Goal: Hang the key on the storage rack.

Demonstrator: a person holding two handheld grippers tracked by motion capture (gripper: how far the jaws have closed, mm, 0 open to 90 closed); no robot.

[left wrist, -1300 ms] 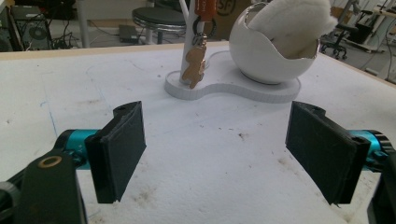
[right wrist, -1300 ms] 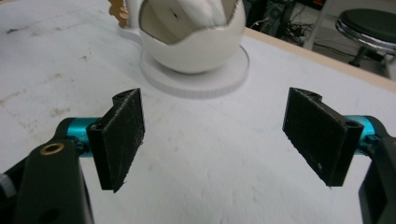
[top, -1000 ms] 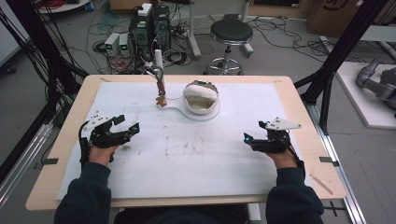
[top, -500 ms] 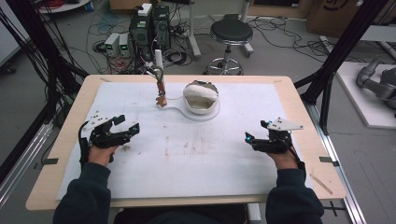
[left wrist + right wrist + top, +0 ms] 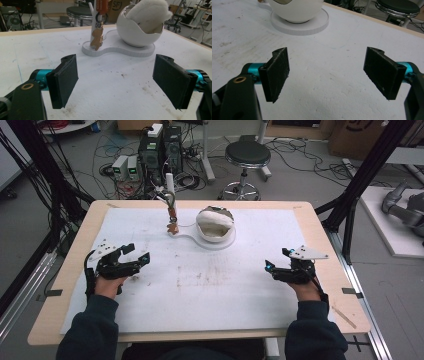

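I hold both grippers wide open and empty: the left gripper near the table's left edge, the right gripper near its right edge.

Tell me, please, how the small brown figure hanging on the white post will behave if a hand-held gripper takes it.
The brown figure hangs from a ring on the white post, so it would probably swing when touched. It looks thin and light. The ring may resist a straight pull.

Dark navy sleeves reach the wrists — each black gripper has teal barrels and flat black pads.
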